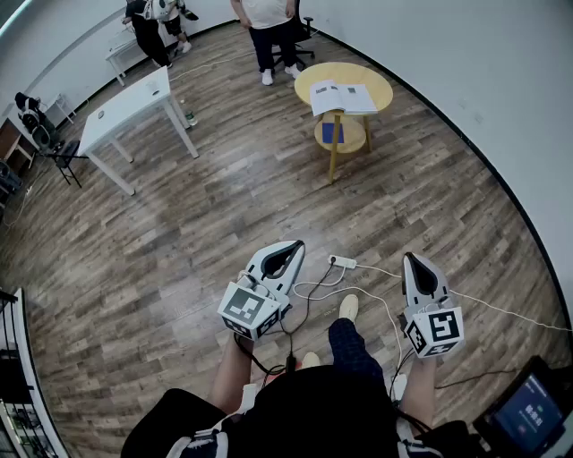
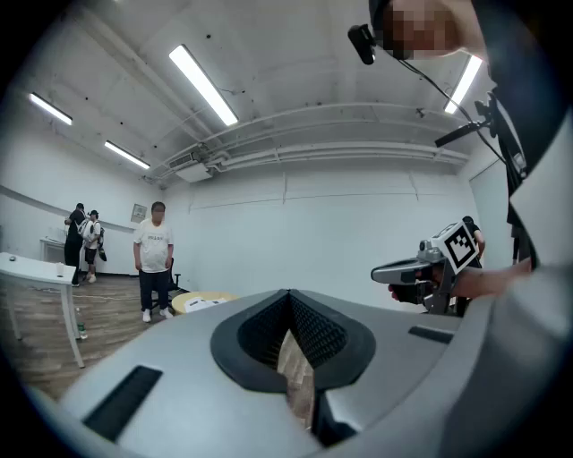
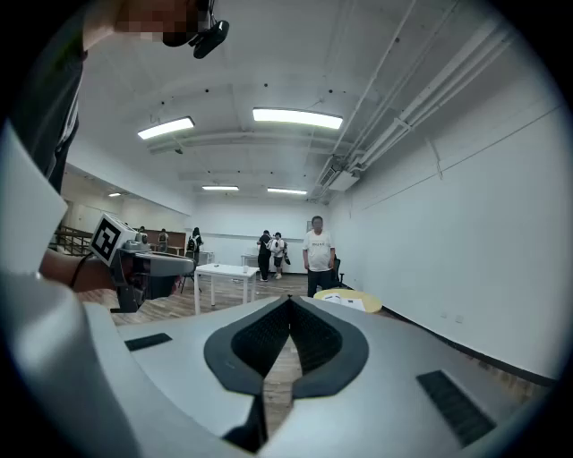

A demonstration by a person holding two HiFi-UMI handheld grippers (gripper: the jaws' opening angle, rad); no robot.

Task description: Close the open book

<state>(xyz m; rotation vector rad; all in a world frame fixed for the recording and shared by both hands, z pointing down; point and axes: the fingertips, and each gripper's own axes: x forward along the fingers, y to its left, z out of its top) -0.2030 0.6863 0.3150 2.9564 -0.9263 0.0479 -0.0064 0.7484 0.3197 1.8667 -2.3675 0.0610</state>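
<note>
The open book (image 1: 343,97) lies with white pages up on a round yellow table (image 1: 309,85) far across the room. My left gripper (image 1: 295,244) and right gripper (image 1: 411,258) hang side by side over the wooden floor, well short of that table and pointing towards it. Both are shut with nothing between the jaws. In the left gripper view the jaws (image 2: 288,294) meet at the tip, and the book (image 2: 202,303) shows small at the left. In the right gripper view the shut jaws (image 3: 289,301) point at the table (image 3: 349,301) with the book (image 3: 333,297).
A white rectangular table (image 1: 125,109) stands at the left. A person (image 1: 269,27) stands just behind the round table, others (image 1: 157,22) at the far wall. A power strip (image 1: 342,262) and cables lie on the floor ahead. The white wall (image 1: 501,98) curves along the right.
</note>
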